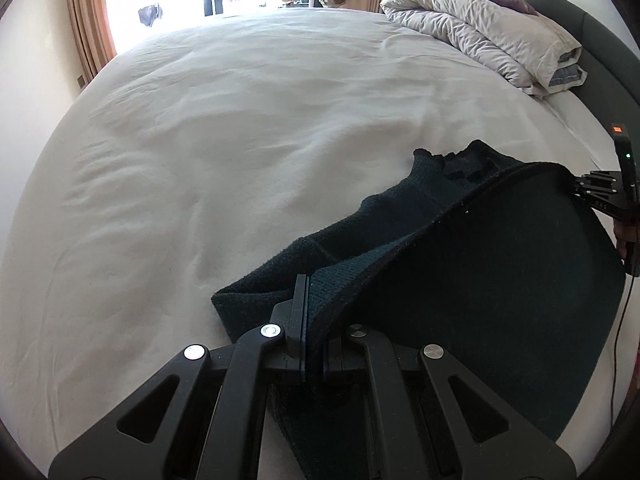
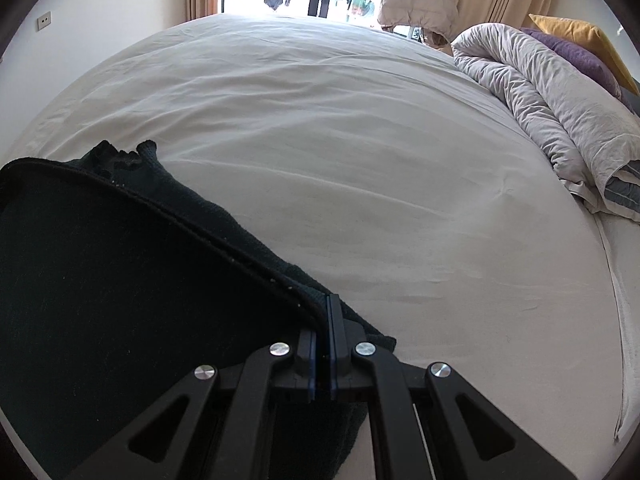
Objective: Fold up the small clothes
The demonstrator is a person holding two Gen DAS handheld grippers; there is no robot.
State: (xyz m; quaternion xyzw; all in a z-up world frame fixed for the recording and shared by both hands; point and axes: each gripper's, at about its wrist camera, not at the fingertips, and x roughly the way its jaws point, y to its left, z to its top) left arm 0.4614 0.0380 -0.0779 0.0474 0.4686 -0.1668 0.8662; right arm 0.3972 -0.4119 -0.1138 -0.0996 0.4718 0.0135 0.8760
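A dark green knitted garment (image 1: 500, 264) hangs stretched between my two grippers over the white bed (image 1: 240, 140). My left gripper (image 1: 307, 280) is shut on one end of its top edge, low in the left wrist view. At the far right of that view, my right gripper (image 1: 576, 184) pinches the other end. The right wrist view has the same garment (image 2: 120, 280) filling the lower left, with the right gripper (image 2: 328, 304) shut on its edge. A ribbed sleeve or collar part (image 2: 132, 160) trails on the sheet beyond the taut edge.
A rolled grey duvet (image 2: 560, 120) lies at the bed's right side, with purple (image 2: 580, 60) and yellow (image 2: 592, 36) pillows behind it. A window with hanging clothes and tan curtains (image 1: 88, 20) stands past the bed. A padded jacket (image 2: 416, 4) hangs near the window.
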